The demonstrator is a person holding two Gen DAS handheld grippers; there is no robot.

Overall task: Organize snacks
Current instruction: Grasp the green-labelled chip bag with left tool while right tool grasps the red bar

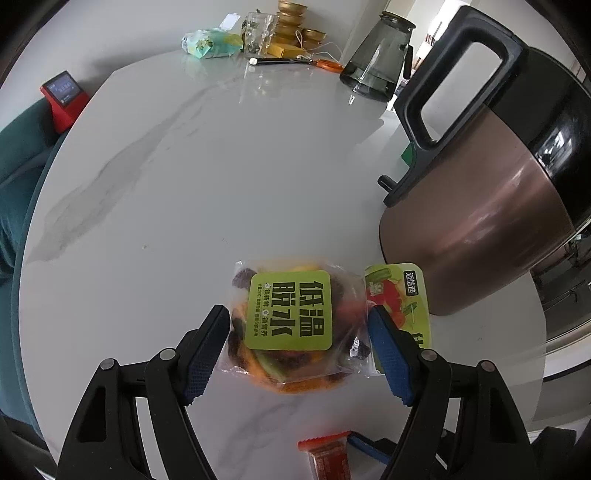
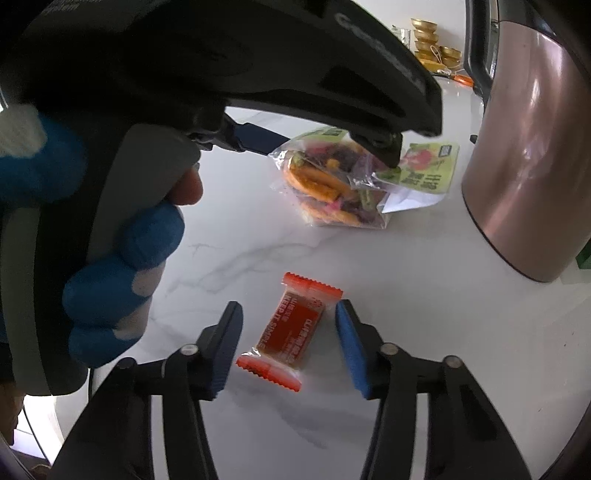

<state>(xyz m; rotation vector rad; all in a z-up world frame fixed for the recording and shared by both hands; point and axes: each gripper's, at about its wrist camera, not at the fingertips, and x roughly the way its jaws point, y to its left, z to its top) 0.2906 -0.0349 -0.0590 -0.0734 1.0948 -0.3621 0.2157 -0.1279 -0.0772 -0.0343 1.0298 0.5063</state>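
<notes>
Left gripper (image 1: 298,332): jaws wide, one blue pad on each side of a clear snack bag (image 1: 291,325) of mixed dried vegetable chips with a green label. Left pad (image 1: 201,356) sits right at the bag's edge; right pad (image 1: 389,354) is close to the wrapper's other edge. Contact cannot be confirmed from either view. The bag lies flat on the white marble table (image 1: 184,184).

A second snack pack (image 1: 402,295), green with a vegetable print, lies partly under the first bag's right side, just beside the base of a copper-coloured kettle (image 1: 491,206).

Right gripper (image 2: 288,343): jaws wide, straddling a small red-orange snack bar (image 2: 291,332) that lies flat on the table, clear of both pads. The bar's end also shows at the bottom of the left wrist view.

Right wrist view: left hand (image 2: 122,273) in a blue and white glove wraps the left gripper's handle, to the left and above.

Far edge of table: a dark glass jug (image 1: 376,62), a stack of gold bowls (image 1: 291,22), a green packet (image 1: 208,44), a clear glass (image 1: 258,35). A red device (image 1: 64,98) sits off the table's left rim.
</notes>
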